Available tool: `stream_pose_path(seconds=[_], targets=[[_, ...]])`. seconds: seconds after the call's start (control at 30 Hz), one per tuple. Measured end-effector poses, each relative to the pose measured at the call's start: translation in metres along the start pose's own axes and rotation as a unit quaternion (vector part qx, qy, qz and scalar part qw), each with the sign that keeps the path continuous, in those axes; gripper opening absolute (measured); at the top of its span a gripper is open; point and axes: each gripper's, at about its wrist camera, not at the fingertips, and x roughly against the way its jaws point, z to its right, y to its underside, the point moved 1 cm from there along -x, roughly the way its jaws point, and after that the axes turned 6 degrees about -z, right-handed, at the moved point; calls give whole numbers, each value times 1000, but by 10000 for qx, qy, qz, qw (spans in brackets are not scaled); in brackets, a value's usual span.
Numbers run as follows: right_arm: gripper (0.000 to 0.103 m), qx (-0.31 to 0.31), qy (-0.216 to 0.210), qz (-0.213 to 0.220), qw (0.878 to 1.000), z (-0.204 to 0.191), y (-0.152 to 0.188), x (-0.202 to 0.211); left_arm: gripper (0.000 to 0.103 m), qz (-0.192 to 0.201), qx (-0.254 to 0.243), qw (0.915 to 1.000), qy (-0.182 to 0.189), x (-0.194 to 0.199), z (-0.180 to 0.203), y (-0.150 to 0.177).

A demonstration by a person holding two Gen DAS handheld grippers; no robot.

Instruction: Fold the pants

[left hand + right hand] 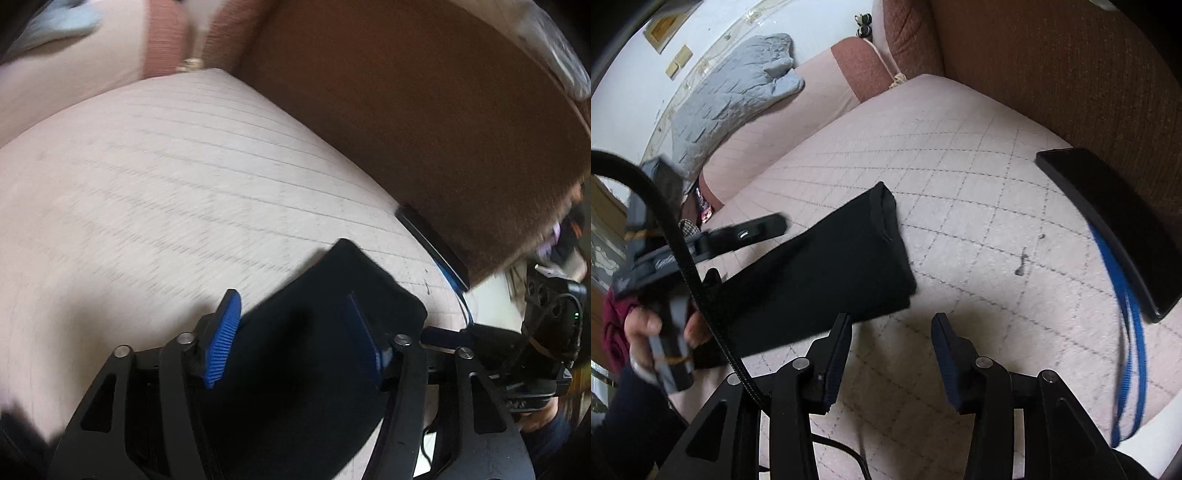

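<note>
hovering nearest, the right gripper (890, 354) stands with its jaws parted and nothing between them, only quilted pink cushion (960, 229) beneath. just past its left finger, toward ten o'clock, the black pants (820, 266) lie folded into a long flat bundle on the cushion, one end pointing to twelve o'clock. at nine o'clock a hand (661, 332) carries the left gripper (295, 339); in its own blurred view its blue pads (221, 339) stand apart with the pants between them, seemingly released rather than pinching, though the blur makes that hard to swear to. farther off at two o'clock a black phone (1115, 229) lies against the brown sofa back (1071, 74), a blue strap (1126, 314) trailing from it. farthest, at eleven o'clock, a grey quilted pillow (738, 96) rests on the next seat.
</note>
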Motion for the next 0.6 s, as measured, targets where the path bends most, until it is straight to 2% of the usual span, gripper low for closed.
stream_pose_path(seconds=[0.13, 0.23, 0.33, 0.47, 0.5, 0.53, 0.57, 0.6], targets=[[48, 101, -190, 116, 9997, -3, 0, -6, 61, -477, -444, 9975, 271, -33, 14, -20], [50, 27, -403, 286, 9988, 2, 0, -11, 61, -757, -682, 9945, 235, -56, 22, -28], [50, -154, -638, 433, 9969, 6, 0, -16, 69, -732, -908, 9925, 371, -67, 31, -40], [49, -342, -901, 558, 9938, 9, -5, -23, 69, -794, -1109, 9893, 518, -80, 39, -48], [40, -355, -885, 567, 9938, 9, -6, -24, 68, -773, -1186, 9886, 507, -83, 42, -48], [32, -379, -828, 568, 9942, 10, -6, -25, 59, -727, -1312, 9876, 458, -84, 44, -47], [19, -455, -816, 553, 9941, 13, -7, -27, 53, -685, -1410, 9869, 380, -85, 46, -45], [16, -584, -957, 527, 9923, 17, -8, -29, 40, -654, -1445, 9867, 354, -84, 46, -45]])
